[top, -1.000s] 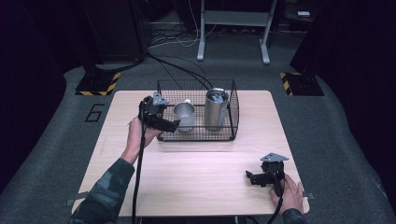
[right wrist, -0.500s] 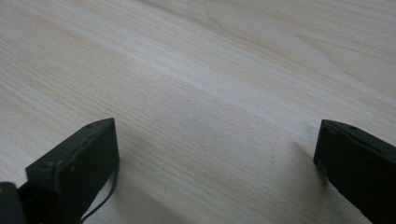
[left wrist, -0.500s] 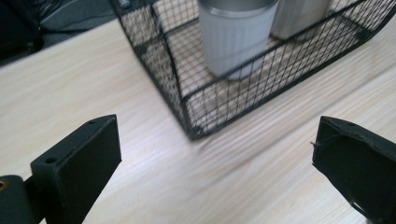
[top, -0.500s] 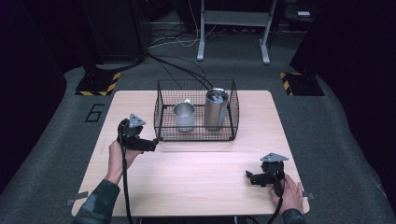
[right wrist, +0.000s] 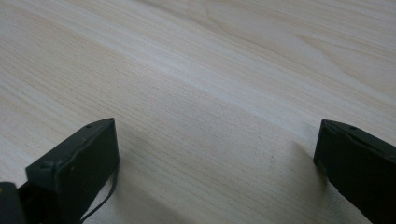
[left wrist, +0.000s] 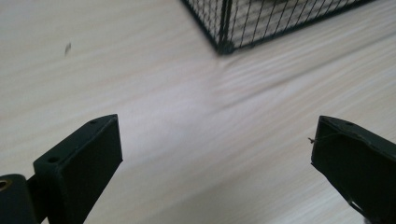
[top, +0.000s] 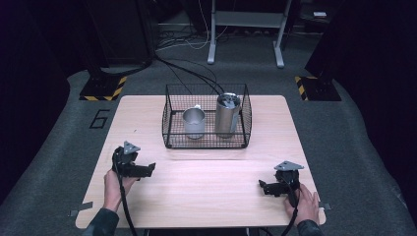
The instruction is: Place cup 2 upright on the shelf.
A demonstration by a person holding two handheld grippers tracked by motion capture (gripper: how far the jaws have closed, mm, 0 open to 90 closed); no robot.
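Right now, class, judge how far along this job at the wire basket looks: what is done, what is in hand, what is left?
Done: the steel cup and the taller steel canister stand upright inside the wire basket. In hand: nothing; the left gripper and right gripper sit low over the bare table, jaws apart. Left: seemingly little, since no loose item lies outside the basket.

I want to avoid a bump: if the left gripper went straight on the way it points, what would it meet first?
Probably the near-left corner of the wire basket; the left gripper has bare table before that.
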